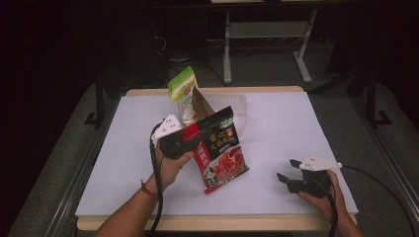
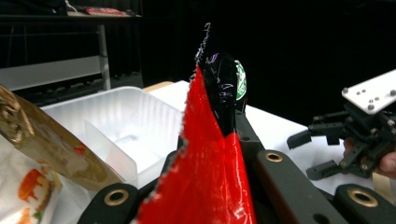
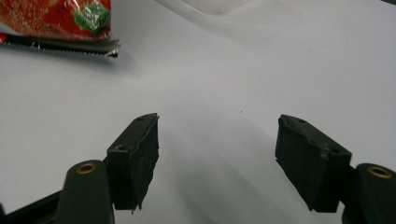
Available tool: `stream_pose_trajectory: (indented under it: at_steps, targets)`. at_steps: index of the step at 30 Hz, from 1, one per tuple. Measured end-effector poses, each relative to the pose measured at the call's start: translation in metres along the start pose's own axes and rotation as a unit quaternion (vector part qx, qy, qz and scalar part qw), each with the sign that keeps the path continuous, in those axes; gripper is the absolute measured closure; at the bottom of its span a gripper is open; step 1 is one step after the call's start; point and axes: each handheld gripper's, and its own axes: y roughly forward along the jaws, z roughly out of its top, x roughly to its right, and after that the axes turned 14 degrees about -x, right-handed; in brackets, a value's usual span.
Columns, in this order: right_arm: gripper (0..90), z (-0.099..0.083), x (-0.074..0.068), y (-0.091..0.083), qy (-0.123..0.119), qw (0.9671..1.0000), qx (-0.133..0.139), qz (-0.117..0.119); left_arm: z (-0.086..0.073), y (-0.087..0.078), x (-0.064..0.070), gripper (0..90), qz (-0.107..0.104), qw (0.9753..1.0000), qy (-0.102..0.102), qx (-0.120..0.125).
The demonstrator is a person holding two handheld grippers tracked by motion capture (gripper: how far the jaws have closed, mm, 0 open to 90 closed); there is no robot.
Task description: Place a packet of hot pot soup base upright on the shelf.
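Note:
A red and black snack packet hangs tilted above the middle of the white table, and my left gripper is shut on its upper left corner. In the left gripper view the packet rises edge-on between the jaws. A green and white pouch leans in the clear plastic tray at the back. My right gripper rests low at the front right, open, with nothing between its fingers; in its own view its jaws stand wide apart over bare table, the packet's lower edge at top left.
The clear tray has a divider inside and also holds a brown-gold packet. The white sheet covers the table, with open room to the right and left. Metal frame legs stand on the floor beyond.

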Motion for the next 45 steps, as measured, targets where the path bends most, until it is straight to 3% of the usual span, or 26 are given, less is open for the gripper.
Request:
stream_pose_trajectory:
  at_steps: [12,17,24,30,35,37,42,45]
  targets:
    - [29.5,-0.002,0.0,0.001,0.003,1.0,-0.003,0.001,0.027,-0.009,-0.003,82.6,0.033,0.9992,0.013,0.015]
    - [29.3,-0.003,0.0,0.002,0.004,1.0,-0.006,0.002,0.042,-0.014,-0.009,82.6,0.047,0.9987,0.006,0.018]
    - [29.1,-0.003,0.0,0.003,0.003,1.0,-0.007,0.003,0.068,-0.014,-0.018,82.6,0.086,0.996,0.003,0.024]
    - [29.1,-0.003,-0.001,0.003,0.004,1.0,-0.008,0.003,0.088,0.001,-0.023,82.6,0.116,0.9931,0.005,0.019]
    - [29.1,-0.004,-0.001,0.003,0.002,1.0,-0.006,0.003,0.1,0.018,-0.029,82.6,0.132,0.9911,-0.008,0.019]
    - [29.0,-0.004,-0.001,0.002,0.002,1.0,-0.006,0.004,0.105,0.024,-0.031,82.6,0.144,0.9895,-0.002,0.016]
    - [28.9,-0.004,-0.001,0.002,0.001,1.0,-0.006,0.005,0.115,0.04,-0.037,82.6,0.162,0.9866,-0.018,0.013]
    - [28.9,-0.004,-0.001,0.002,-0.001,1.0,-0.005,0.005,0.119,0.049,-0.039,82.6,0.174,0.9847,-0.014,0.006]
